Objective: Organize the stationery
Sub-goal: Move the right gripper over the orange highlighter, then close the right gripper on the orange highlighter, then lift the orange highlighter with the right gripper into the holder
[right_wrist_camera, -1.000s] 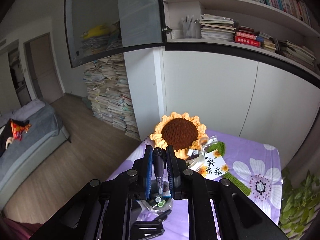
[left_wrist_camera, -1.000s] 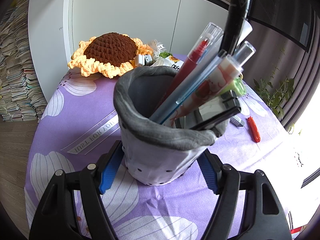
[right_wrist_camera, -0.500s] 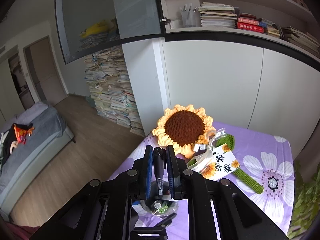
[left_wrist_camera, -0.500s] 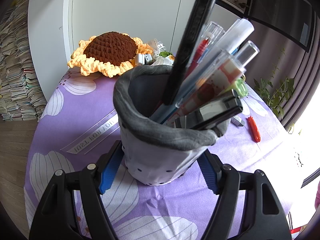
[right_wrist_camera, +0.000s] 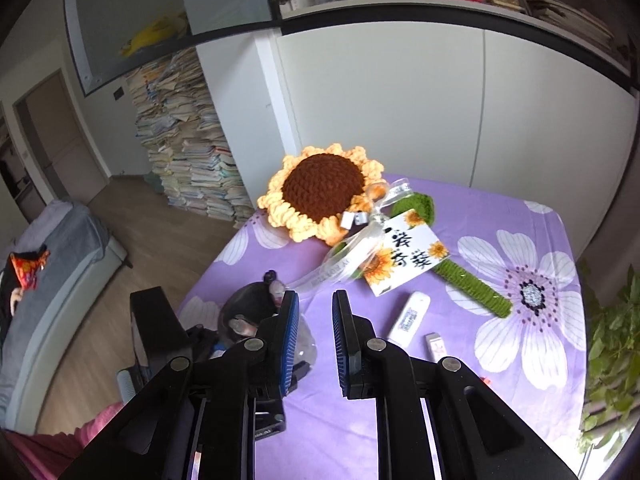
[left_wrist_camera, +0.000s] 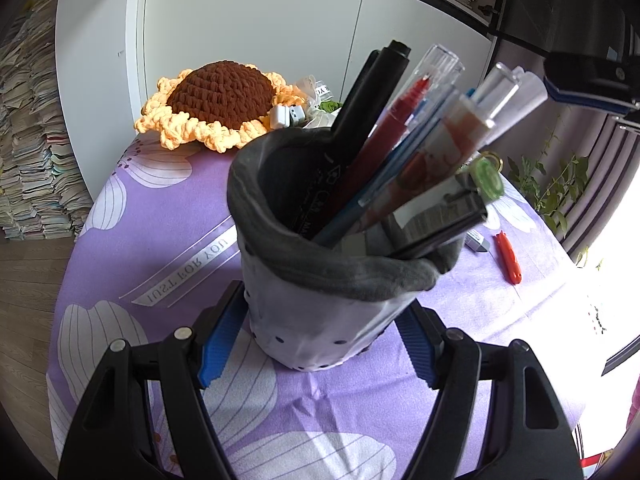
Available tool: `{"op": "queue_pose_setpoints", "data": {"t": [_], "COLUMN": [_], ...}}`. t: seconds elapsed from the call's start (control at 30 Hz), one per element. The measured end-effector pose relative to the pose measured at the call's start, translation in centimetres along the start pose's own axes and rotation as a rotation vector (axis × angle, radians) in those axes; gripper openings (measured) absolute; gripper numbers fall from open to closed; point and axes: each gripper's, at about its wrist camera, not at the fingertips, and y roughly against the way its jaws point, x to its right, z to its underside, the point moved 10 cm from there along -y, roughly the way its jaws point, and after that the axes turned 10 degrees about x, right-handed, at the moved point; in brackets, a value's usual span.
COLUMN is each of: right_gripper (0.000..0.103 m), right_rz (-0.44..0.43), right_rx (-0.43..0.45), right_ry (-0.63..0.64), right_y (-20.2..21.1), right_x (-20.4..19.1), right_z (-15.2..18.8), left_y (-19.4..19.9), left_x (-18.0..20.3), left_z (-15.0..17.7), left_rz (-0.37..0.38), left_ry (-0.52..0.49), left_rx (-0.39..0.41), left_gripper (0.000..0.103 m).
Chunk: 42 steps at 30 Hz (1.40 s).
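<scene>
My left gripper [left_wrist_camera: 320, 344] has its jaws closed against the two sides of the grey fabric pen holder [left_wrist_camera: 332, 280], which stands upright on the purple flowered surface [left_wrist_camera: 160, 240]. The holder is packed with pens: a black marker [left_wrist_camera: 360, 112] leans at the left of the bunch, a red pen [left_wrist_camera: 384, 136] beside it, and clear-capped ones to the right. My right gripper [right_wrist_camera: 316, 336] shows a clear gap between its blue pads, with nothing between them; in its view the holder sits just left of its left finger. Loose on the surface I see a white correction tape [right_wrist_camera: 410, 318], a small eraser [right_wrist_camera: 436, 346] and, in the left view, an orange pen [left_wrist_camera: 508, 258]. A crocheted sunflower [right_wrist_camera: 324, 196] lies at the far edge.
</scene>
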Motion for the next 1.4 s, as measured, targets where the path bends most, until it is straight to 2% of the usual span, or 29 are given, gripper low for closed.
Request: {"op": "queue_pose_setpoints", "data": {"t": [0.1, 0.2, 0.27, 0.37, 0.47, 0.73, 0.87, 1.03, 1.1, 1.17, 1.23, 1.4], "right_gripper": [0.022, 0.023, 0.023, 0.023, 0.023, 0.023, 0.023, 0.023, 0.016, 0.014, 0.014, 0.013], "right_rz": [0.131, 0.315, 0.386, 0.384, 0.356, 0.350, 0.356, 0.397, 0.408, 0.388, 0.372, 0.316], "right_rx": [-0.044, -0.194, -0.291, -0.359, -0.392, -0.354, -0.371, -0.378, -0.387, -0.388, -0.362, -0.266], "right_ry": [-0.043, -0.123, -0.206, -0.356, -0.420, -0.512, -0.506, -0.440, -0.399, -0.391, -0.392, -0.384], "right_y": [0.3, -0.7, -1.3, -1.8, -2.4, -3.9, -5.2, -6.0, -6.2, -6.2, -5.5, -2.5], "right_x": [4.5, 10.4, 13.6, 16.3, 16.8, 17.5, 17.4, 17.0, 16.7, 16.2, 15.8, 14.3], "right_z": [1.5, 5.4, 8.3, 11.6, 13.1, 12.1, 12.2, 12.0, 11.9, 11.9, 11.5, 8.9], "left_y": [0.0, 0.0, 0.0, 0.2, 0.3, 0.4, 0.4, 0.9, 1.3, 1.5, 1.7, 1.6], "left_x": [0.0, 0.0, 0.0, 0.4, 0.7, 1.7, 2.2, 2.4, 2.4, 2.4, 2.5, 2.5], "left_z": [0.0, 0.0, 0.0, 0.0, 0.1, 0.4, 0.5, 0.1, -0.2, -0.4, -0.6, -0.8], "left_rz": [0.000, 0.000, 0.003, 0.017, 0.031, 0.070, 0.088, 0.095, 0.102, 0.104, 0.104, 0.102], "left_ry": [0.000, -0.001, -0.001, -0.007, -0.014, -0.037, -0.053, -0.052, -0.048, -0.046, -0.046, -0.052], "left_rx": [0.000, 0.000, 0.000, -0.002, -0.004, -0.015, -0.021, 0.007, 0.026, 0.038, 0.053, 0.060], "left_gripper": [0.073, 0.073, 0.073, 0.072, 0.072, 0.073, 0.080, 0.080, 0.081, 0.081, 0.080, 0.071]}}
